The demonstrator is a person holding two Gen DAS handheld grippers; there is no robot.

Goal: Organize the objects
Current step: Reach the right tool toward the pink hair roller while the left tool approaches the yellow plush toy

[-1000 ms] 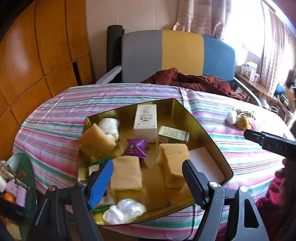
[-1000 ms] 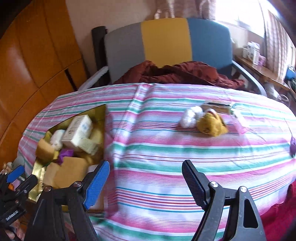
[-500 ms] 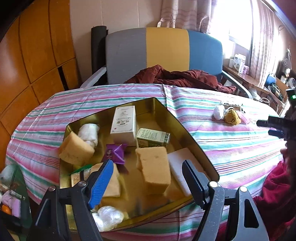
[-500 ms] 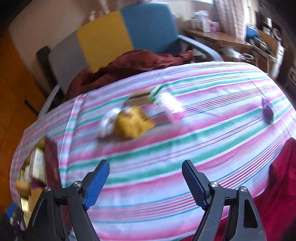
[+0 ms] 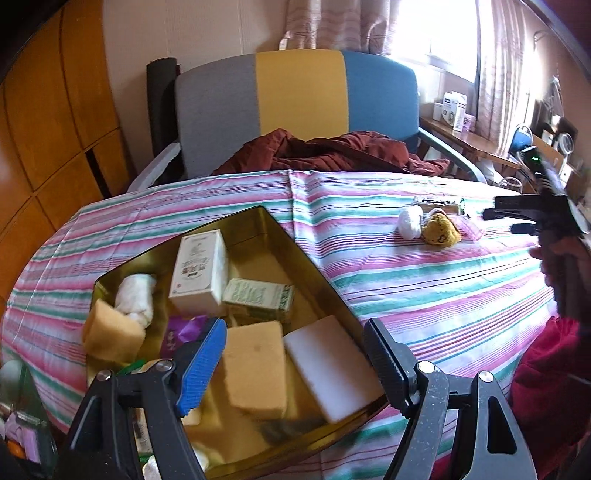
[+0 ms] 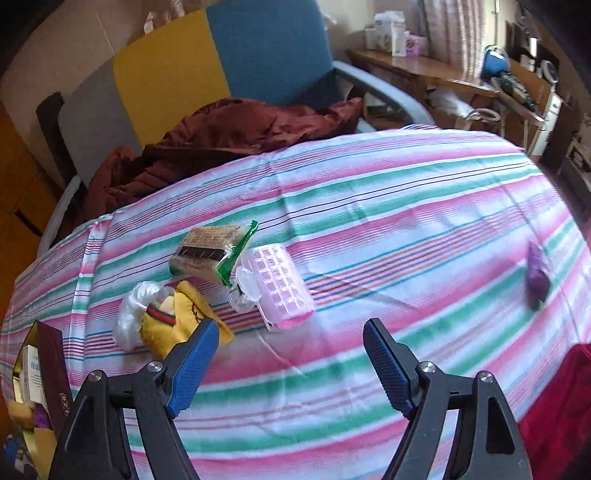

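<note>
Left wrist view: the left hand-held gripper [image 5: 295, 363] hung spread and empty over a gold tin [image 5: 295, 254] on the striped desk [image 5: 424, 295]; sponges [image 5: 255, 373], cartons and a white block lay inside.
Right wrist view: the right hand-held gripper [image 6: 290, 365] was spread and empty, just short of a pink plastic case [image 6: 280, 286].
Nearby: a yellow plush toy [image 6: 173, 321], a wrapped snack [image 6: 210, 251].
Handling: the case looked light, rigid and slick; grip across its narrow sides.

You're in a lived-in home room: a striped tablecloth [image 6: 369, 206] covers the table, a grey, yellow and blue armchair [image 5: 295, 99] holds a crumpled maroon garment [image 5: 325, 151], with window curtains [image 5: 332, 22] and wooden wall panels [image 5: 48, 110] behind
</note>
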